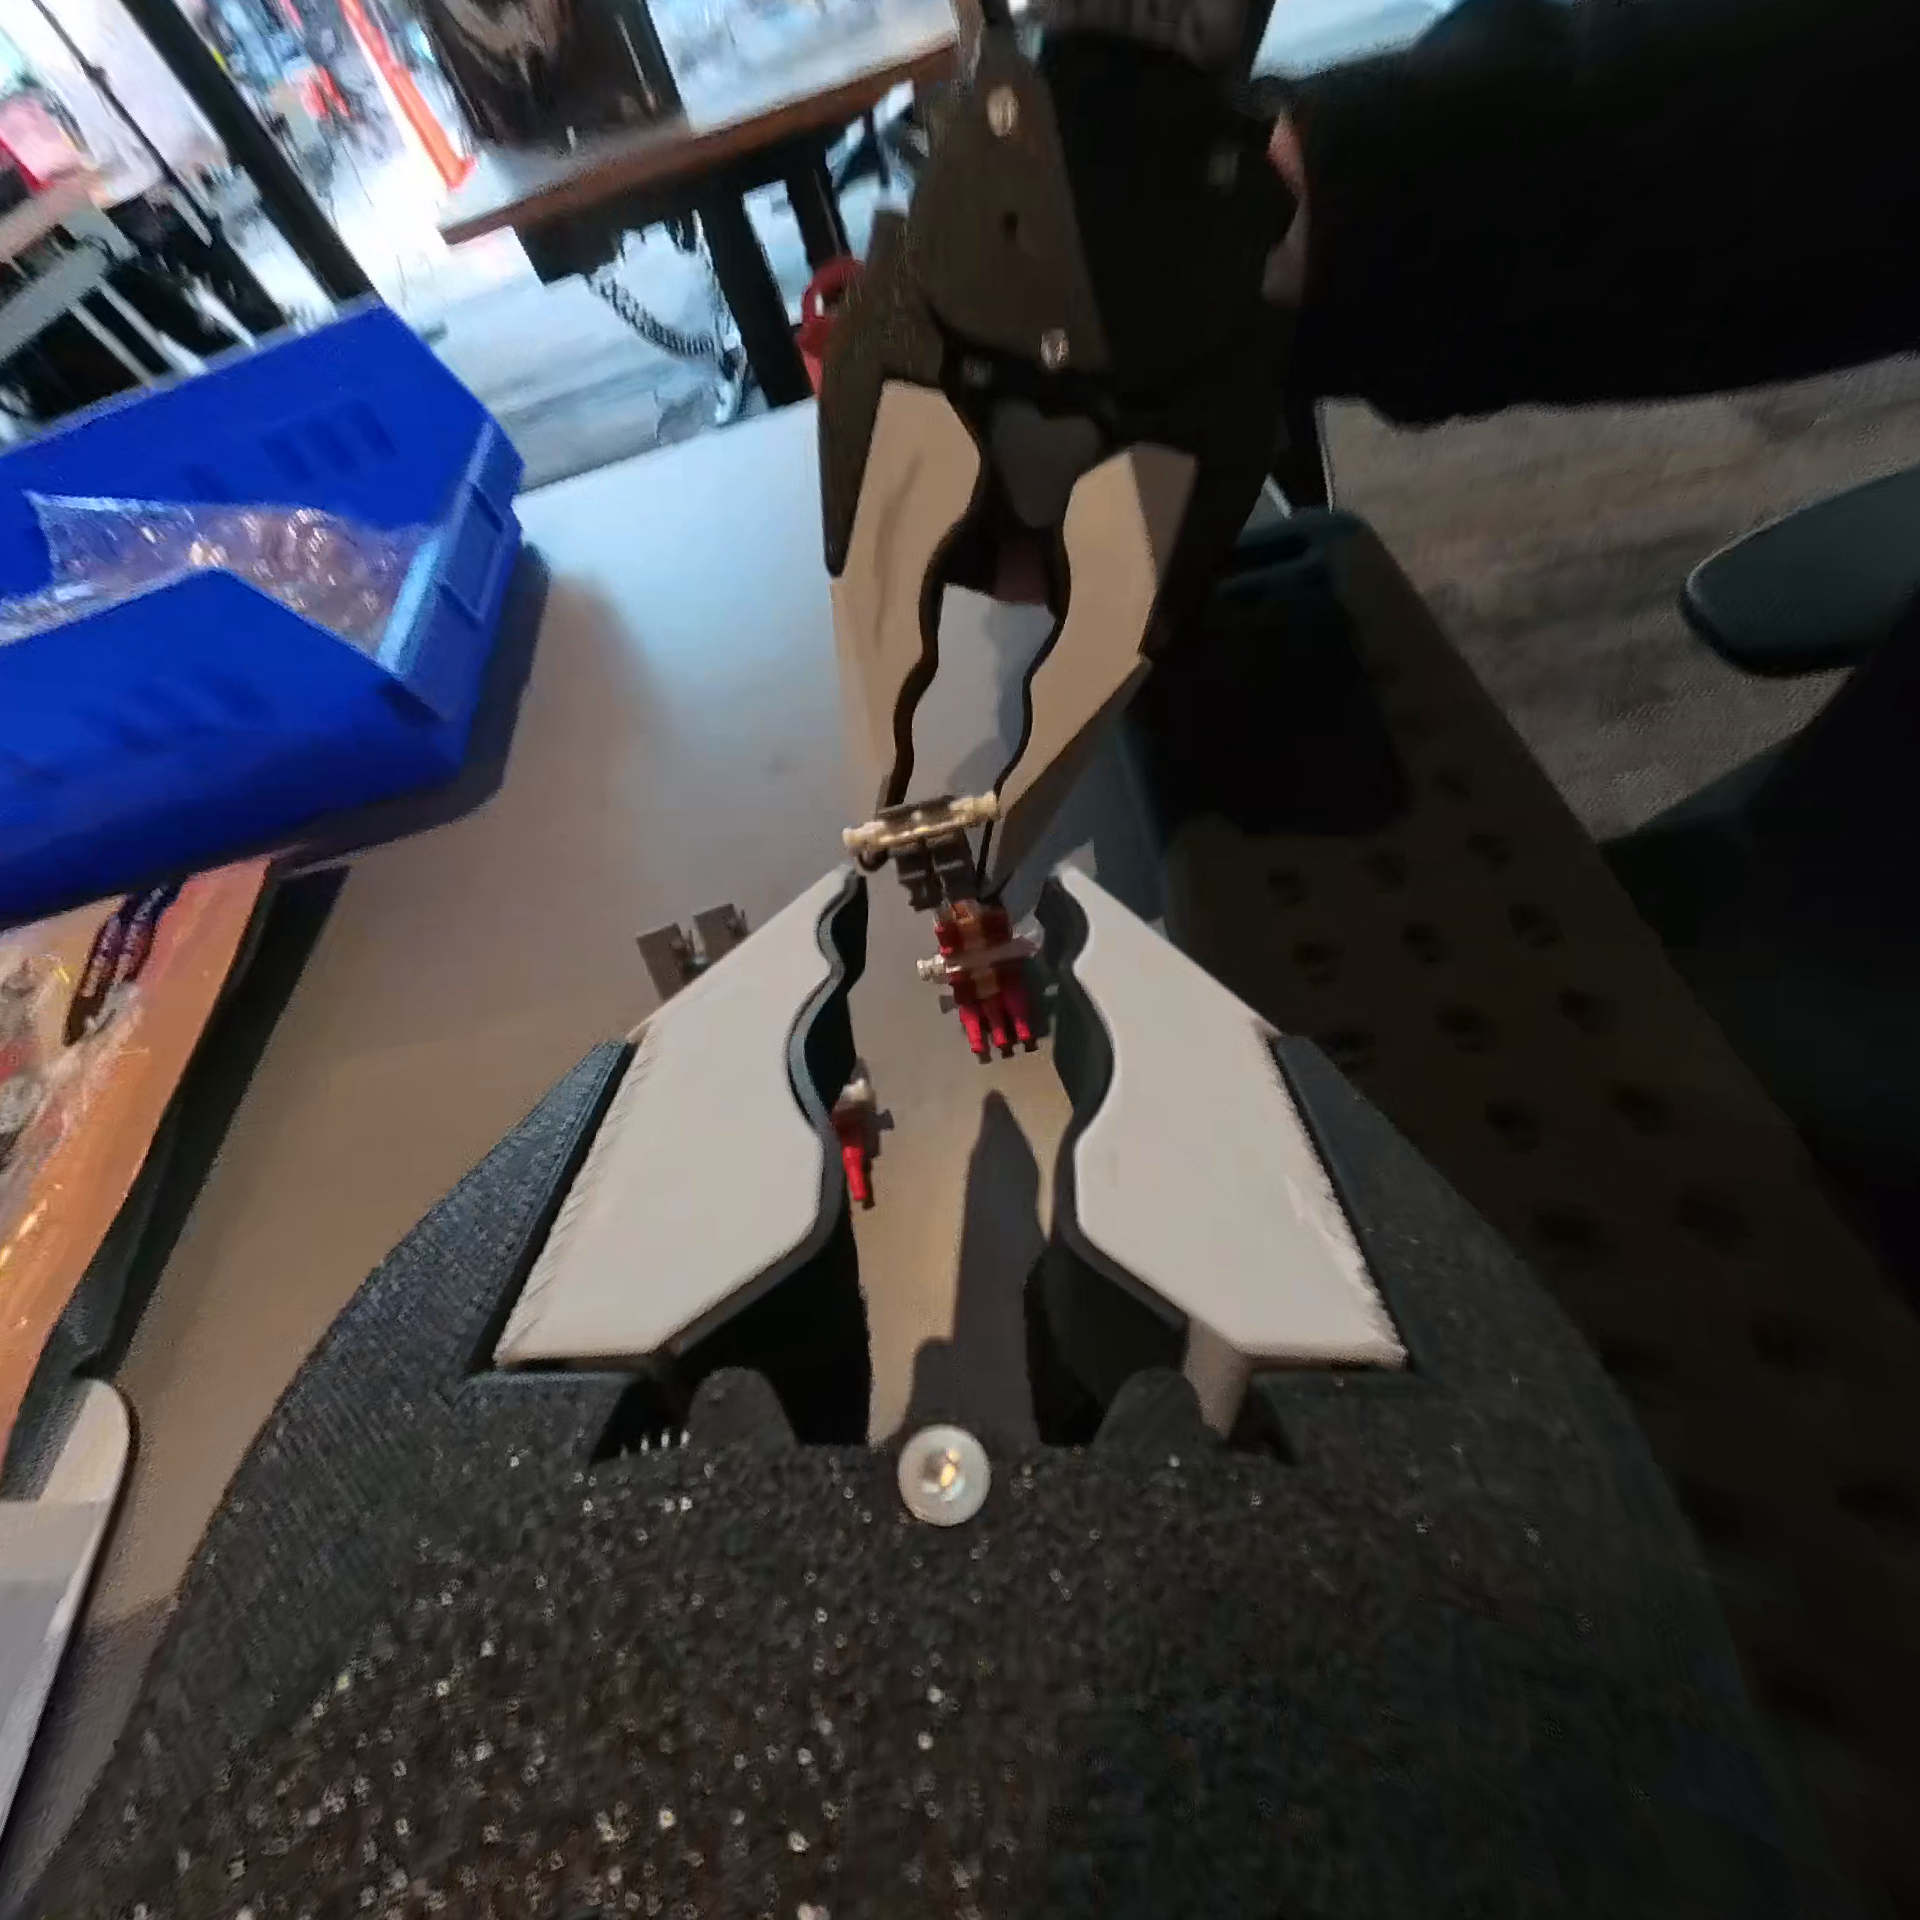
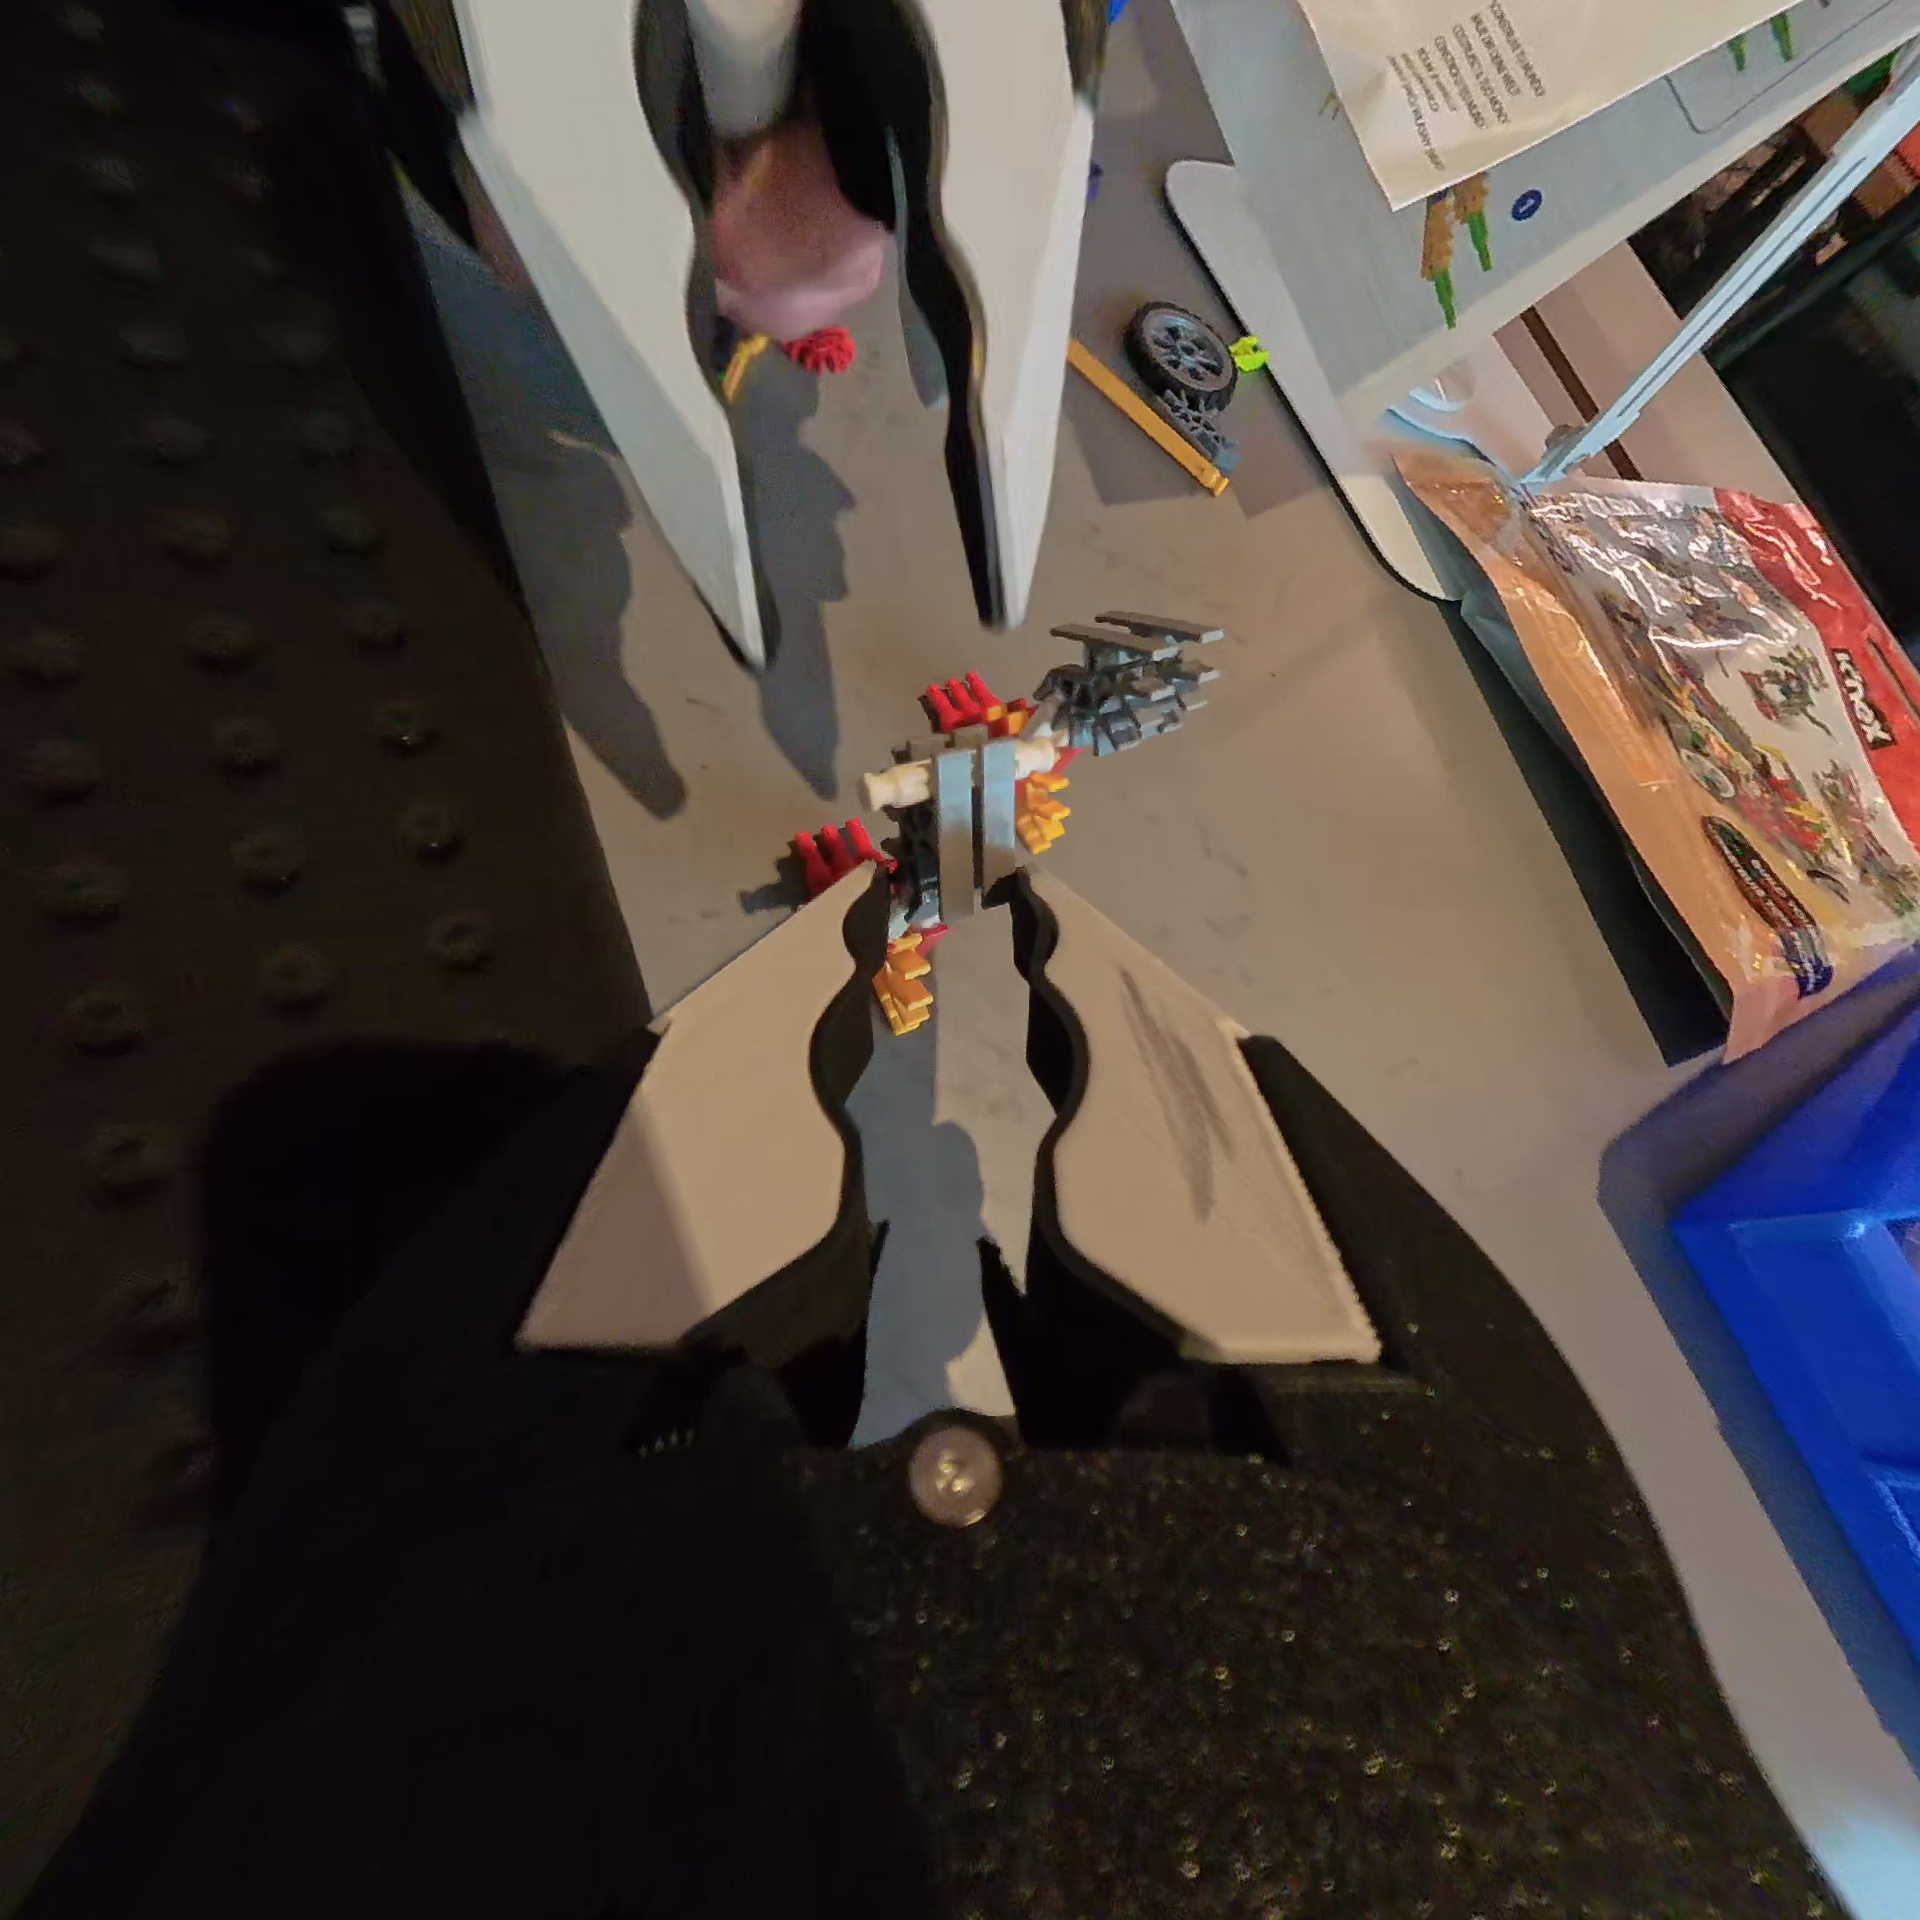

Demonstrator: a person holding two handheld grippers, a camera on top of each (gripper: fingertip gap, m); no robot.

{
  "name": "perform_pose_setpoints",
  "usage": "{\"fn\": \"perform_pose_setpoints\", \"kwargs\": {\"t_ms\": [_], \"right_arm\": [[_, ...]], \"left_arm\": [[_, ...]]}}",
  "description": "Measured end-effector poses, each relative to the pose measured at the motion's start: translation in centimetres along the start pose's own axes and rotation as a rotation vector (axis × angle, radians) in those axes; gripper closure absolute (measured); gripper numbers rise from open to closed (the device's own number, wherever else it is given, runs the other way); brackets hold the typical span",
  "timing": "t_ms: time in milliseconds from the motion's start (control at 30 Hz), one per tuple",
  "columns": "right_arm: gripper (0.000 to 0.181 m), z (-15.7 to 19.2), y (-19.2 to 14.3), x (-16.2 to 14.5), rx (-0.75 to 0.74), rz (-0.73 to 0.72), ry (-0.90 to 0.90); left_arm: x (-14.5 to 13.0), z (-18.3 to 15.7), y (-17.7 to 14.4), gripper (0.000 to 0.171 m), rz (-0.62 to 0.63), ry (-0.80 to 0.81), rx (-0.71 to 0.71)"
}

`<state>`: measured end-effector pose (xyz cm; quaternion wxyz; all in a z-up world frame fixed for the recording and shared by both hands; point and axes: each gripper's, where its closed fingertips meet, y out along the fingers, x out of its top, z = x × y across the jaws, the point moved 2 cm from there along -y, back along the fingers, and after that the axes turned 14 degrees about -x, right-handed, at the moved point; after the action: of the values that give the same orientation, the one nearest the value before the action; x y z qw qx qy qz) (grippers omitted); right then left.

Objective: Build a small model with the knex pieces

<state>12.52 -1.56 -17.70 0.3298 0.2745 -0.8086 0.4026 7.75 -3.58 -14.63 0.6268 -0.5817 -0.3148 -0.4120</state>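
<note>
My right gripper (image 2: 945, 878) is shut on a small toy build (image 2: 961, 831) of grey clips on a white rod, with red and orange connectors around it. It holds the build just above the grey table (image 2: 1299, 883). In the left wrist view the right gripper (image 1: 940, 810) comes down from above with the white rod (image 1: 925, 821) across its tips and red connectors (image 1: 977, 977) below. My left gripper (image 1: 956, 883) is open and empty, its tips on either side of those red parts. It also shows in the right wrist view (image 2: 873, 634), just beyond the build.
A grey connector cluster (image 2: 1132, 686) lies behind the build. A wheel (image 2: 1184, 358), a yellow rod (image 2: 1143, 416) and a red gear (image 2: 816, 348) lie farther off. A parts bag (image 2: 1714, 727), a paper sheet (image 2: 1507, 104), a blue bin (image 1: 239, 623) and a black studded mat (image 2: 260, 623) ring the work spot. The gap from one gripper's tips to the other's is roughly 5 centimetres.
</note>
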Motion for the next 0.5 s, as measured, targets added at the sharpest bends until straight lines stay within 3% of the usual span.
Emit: {"fn": "perform_pose_setpoints", "kwargs": {"t_ms": [200, 267, 500], "right_arm": [[0.158, 0.7, 0.2, 0.5, 0.009, -0.016, -0.004], [0.158, 0.7, 0.2, 0.6, -0.001, -0.01, -0.011], [0.155, 0.4, -0.4, 0.7, -0.013, -0.012, 0.001]], "left_arm": [[-1.9, 0.2, 2.3, 0.141, 0.096, -0.062, 0.005], [-1.9, 0.1, 2.6, 0.152, 0.089, -0.072, -0.002], [-1.5, 0.6, 2.1, 0.157, 0.024, -0.115, 0.0]]}}
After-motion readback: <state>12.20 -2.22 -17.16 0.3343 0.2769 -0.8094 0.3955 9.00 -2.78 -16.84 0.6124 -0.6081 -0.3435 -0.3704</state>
